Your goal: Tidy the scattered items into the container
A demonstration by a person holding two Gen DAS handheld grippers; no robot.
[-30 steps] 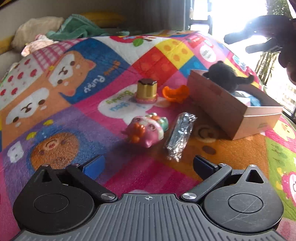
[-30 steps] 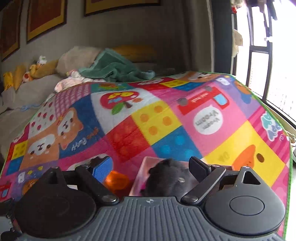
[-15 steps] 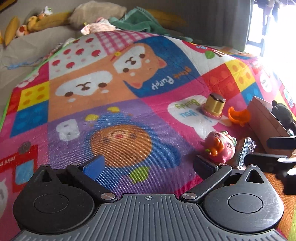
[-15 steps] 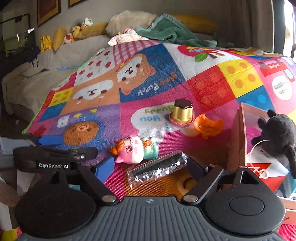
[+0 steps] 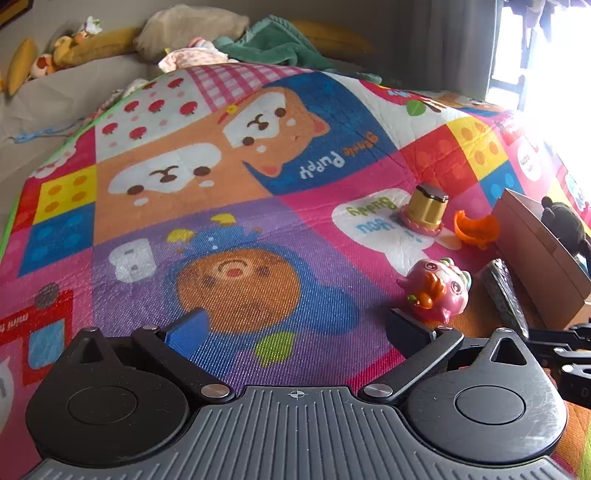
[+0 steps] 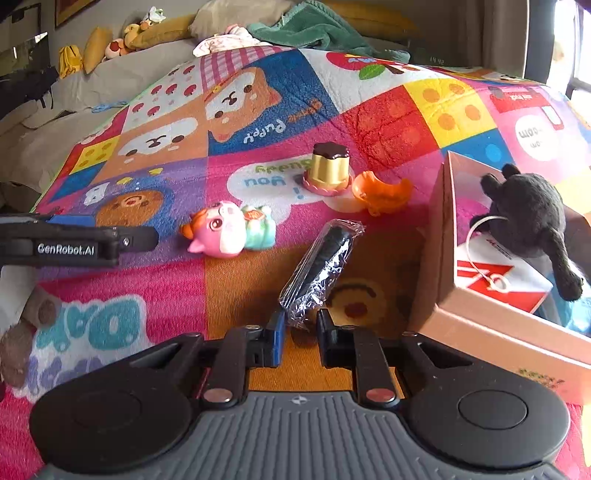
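A cardboard box [image 6: 443, 236] stands at the right of the play mat and holds a black plush toy [image 6: 528, 210]. A black item in a clear plastic wrapper [image 6: 319, 266] lies on the mat, and my right gripper [image 6: 300, 328] is closed on its near end. A pink pig toy [image 6: 229, 232], a pudding toy [image 6: 328, 166] and an orange toy [image 6: 380, 190] lie beyond it. My left gripper [image 5: 295, 332] is open and empty over the mat, left of the pig toy [image 5: 436, 290]. The wrapper [image 5: 504, 291] and the box [image 5: 535, 251] show at its right.
The colourful play mat [image 5: 221, 184] covers a bed. Pillows, plush toys and a green blanket [image 6: 314, 29] lie at the far end. The left gripper's body [image 6: 74, 242] shows at the left in the right wrist view.
My right gripper came down from above the box to the wrapped item and closed on its near end. My left gripper swung to the left, away from the toys, and stayed open.
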